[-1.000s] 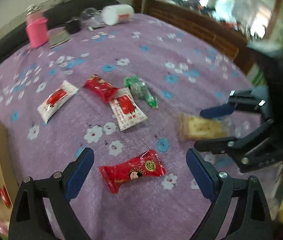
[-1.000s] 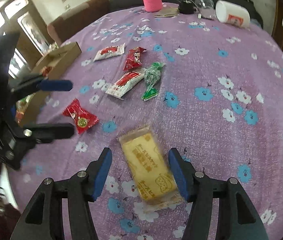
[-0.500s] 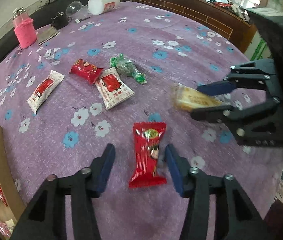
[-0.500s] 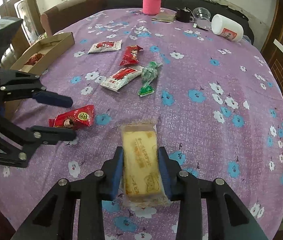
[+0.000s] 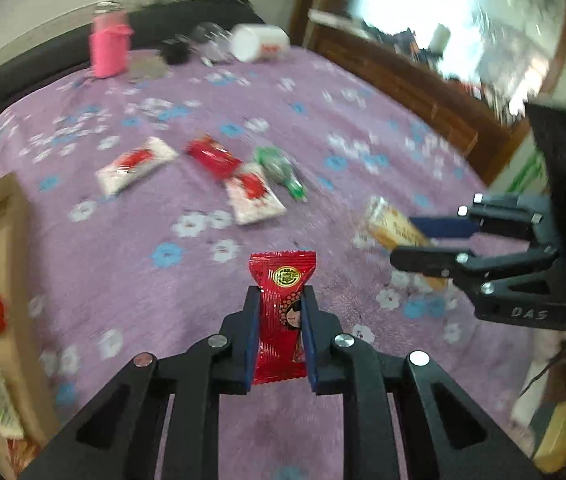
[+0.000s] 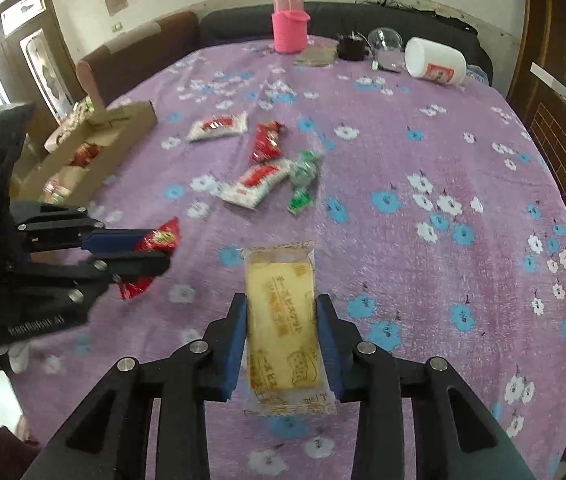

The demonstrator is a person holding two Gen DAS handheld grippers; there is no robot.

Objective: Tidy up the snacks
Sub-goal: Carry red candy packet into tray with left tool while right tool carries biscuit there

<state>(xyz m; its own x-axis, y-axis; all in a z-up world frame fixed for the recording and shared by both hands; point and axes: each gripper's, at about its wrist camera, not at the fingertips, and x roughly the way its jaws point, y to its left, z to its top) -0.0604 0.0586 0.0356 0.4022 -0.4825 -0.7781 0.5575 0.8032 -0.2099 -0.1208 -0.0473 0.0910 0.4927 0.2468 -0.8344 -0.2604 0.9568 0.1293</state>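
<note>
Both grippers loaded. Left gripper (image 5: pixel 281 308): jaws clenched on a red foil candy packet with a cartoon face (image 5: pixel 281 312), long axis running straight out along the fingers. Right gripper (image 6: pixel 283 320): jaws clenched on a yellow biscuit in a clear wrapper (image 6: pixel 281 320), also lengthwise between the fingers. Both packets appear lifted clear of the purple flowered cloth on the counter (image 6: pixel 423 152).

Key relation: open brown cardboard box (image 6: pixel 95 140) sits at the counter's left edge, just beside the left gripper and well apart from the right one. Judgement: left hand deposits first; right must cross over.

Count, loose on cloth: two white-and-red sachets (image 6: pixel 219 125) (image 6: pixel 257 182), one red packet (image 6: pixel 267 140), one green twisted candy (image 6: pixel 303 178). Four remaining, two in hand. Box contents blurred; not counted.
</note>
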